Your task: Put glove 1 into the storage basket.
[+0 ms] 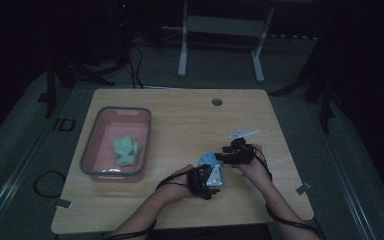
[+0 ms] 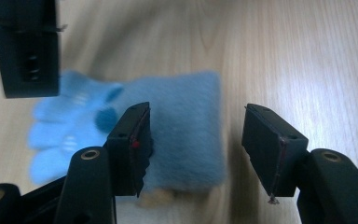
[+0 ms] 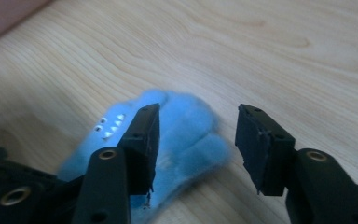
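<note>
- Blue fleece glove lies flat on the worktop, between the two hand-held grippers, near the person's edge.
- Left hand-held gripper: jaws about half open, straddling the cuff end of the glove. Pads not pressing on it as far as I can tell, so nothing held.
- Right hand-held gripper: jaws also about half open, hanging over the finger end. One jaw sits over the fingers, the other over bare wood. No grip there either.
- High view: left hand-held gripper just below the glove, right hand-held gripper just beside it on the far side.
- Pink bin well off beyond the left hand-held gripper, already has a green glove in it. A pale flat item sits past the right hand-held gripper; can't identify it.
- Step, my read: positioning for a two-ended grasp on the glove, probably to fold it or lift it to the bin.
- Next move needs: left jaws down onto the cuff edge and closed on the fabric; right jaws shifted so both pads bracket the fingers. Fleece is soft and flat, so jaws must scrape the worktop to catch it.
- Orientation: long axis runs from one hand-held gripper to the other. Cuff points to the left one, fingers to the right one.
- Grip dots on the fingers face up.
</note>
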The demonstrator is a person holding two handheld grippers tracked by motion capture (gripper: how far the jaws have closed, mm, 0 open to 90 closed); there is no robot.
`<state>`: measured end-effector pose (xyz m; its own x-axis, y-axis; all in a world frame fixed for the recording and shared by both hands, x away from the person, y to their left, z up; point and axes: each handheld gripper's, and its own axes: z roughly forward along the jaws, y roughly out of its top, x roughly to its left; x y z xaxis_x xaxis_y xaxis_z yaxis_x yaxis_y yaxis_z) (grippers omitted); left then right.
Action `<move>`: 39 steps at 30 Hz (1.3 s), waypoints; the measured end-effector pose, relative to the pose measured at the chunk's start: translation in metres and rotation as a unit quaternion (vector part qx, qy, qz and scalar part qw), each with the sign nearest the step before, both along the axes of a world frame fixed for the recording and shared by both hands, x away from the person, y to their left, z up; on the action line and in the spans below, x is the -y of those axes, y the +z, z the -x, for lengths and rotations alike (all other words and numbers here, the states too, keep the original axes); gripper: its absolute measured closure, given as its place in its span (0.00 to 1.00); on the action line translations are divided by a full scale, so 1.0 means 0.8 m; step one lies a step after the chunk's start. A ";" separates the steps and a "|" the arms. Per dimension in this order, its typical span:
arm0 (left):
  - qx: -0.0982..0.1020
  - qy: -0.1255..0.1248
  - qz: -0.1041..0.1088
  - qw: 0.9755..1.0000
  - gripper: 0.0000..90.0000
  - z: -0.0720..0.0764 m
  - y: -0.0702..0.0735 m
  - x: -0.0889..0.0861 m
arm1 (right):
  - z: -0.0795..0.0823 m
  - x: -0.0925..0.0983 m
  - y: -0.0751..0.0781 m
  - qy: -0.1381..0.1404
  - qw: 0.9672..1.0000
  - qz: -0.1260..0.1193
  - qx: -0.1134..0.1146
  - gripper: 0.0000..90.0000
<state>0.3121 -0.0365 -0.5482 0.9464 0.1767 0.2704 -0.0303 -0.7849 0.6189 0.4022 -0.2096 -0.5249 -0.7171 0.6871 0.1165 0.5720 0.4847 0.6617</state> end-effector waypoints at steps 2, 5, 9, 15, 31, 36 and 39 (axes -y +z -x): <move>0.003 0.002 -0.002 1.000 0.52 -0.002 -0.001 0.001 | -0.002 0.000 -0.006 -0.001 1.000 0.002 -0.008 0.53; 0.013 0.007 -0.008 1.000 0.64 -0.004 0.000 0.003 | -0.002 -0.002 -0.017 0.001 1.000 0.009 -0.017 0.49; 0.002 0.010 -0.007 1.000 0.75 -0.007 0.003 0.001 | -0.001 -0.006 -0.024 0.006 1.000 0.013 -0.025 0.46; -0.015 0.009 0.003 1.000 0.82 -0.011 0.003 -0.004 | -0.001 -0.007 -0.028 0.008 1.000 0.024 -0.020 0.40; -0.036 0.016 0.002 0.999 0.85 -0.016 0.011 -0.012 | 0.000 -0.018 -0.025 0.038 0.997 -0.006 -0.060 0.85; -0.037 0.016 0.004 0.999 0.85 -0.018 0.023 -0.018 | 0.000 -0.018 -0.020 0.033 0.998 -0.016 -0.056 0.87; -0.031 0.012 -0.004 0.999 0.85 -0.017 0.029 -0.019 | 0.001 -0.019 -0.013 0.037 0.998 -0.019 -0.049 0.87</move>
